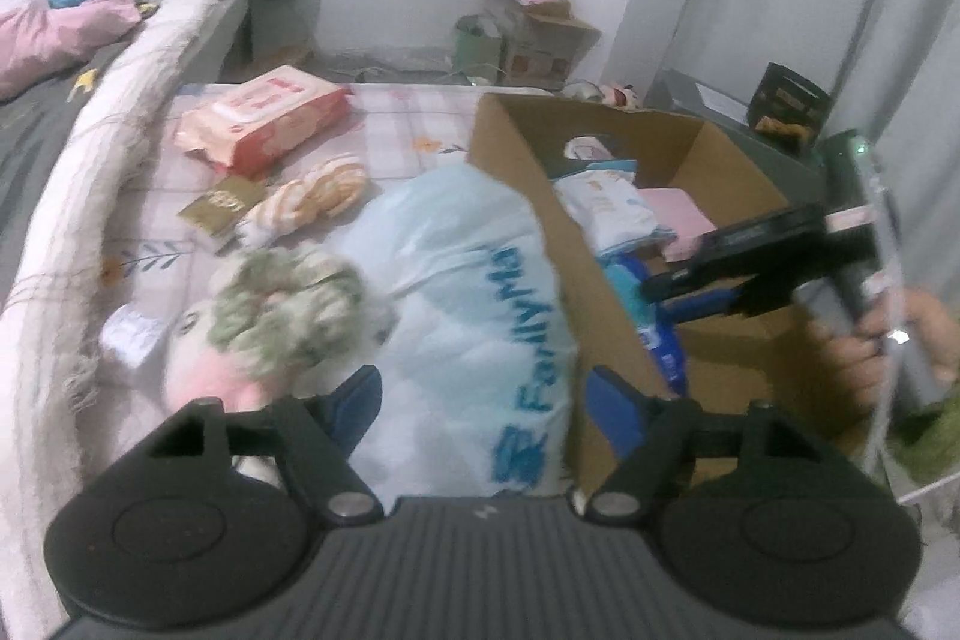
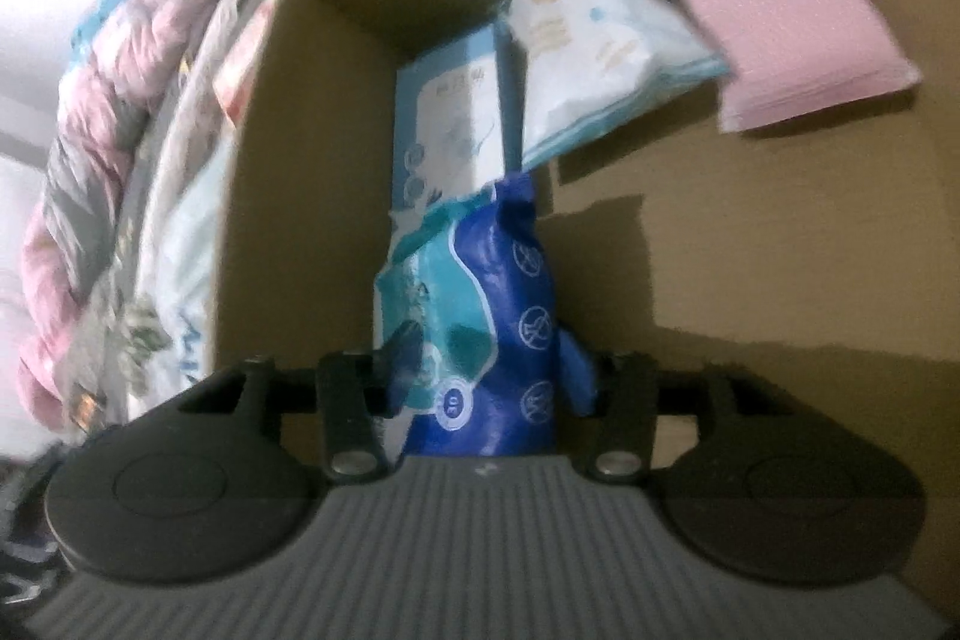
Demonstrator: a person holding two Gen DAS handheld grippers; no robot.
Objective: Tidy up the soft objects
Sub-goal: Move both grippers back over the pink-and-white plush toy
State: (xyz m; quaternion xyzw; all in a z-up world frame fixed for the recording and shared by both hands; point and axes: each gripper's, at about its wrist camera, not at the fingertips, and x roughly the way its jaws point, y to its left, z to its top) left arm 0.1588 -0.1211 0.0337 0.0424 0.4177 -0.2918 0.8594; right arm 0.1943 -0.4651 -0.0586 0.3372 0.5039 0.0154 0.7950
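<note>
A: Left to right, then. Far left on the mat (image 1: 384,112), a pink-and-green plush (image 1: 264,334) lies loose, with a red wipes pack (image 1: 264,118) and a striped roll (image 1: 312,202) behind it. None of those are boxed yet.

B: And the left gripper (image 1: 480,394)?

A: Jaws spread wide, a pale blue bag (image 1: 468,292) sitting between them. The pads don't look pressed on it, so I'd call it released, nothing grasped. The bag leans right against the left wall of the box (image 1: 606,310).

B: What's in the box so far?

A: A flat blue pack (image 2: 450,124) against the wall, a white pouch (image 2: 594,40) and a pink pad (image 2: 792,22) toward the back. So by my reckoning it's partly done: several in, at least four soft things outside.

B: The right gripper (image 2: 486,376)?

A: Down inside the box, with a blue packet (image 2: 480,316) standing upright between its fingers. Whether the pads bite or have let go, I cannot tell; the blur hides the contact.

B: Next worry?

A: The bag is bulky and slack; a wide, low grab would suit it best, I'd guess.
</note>
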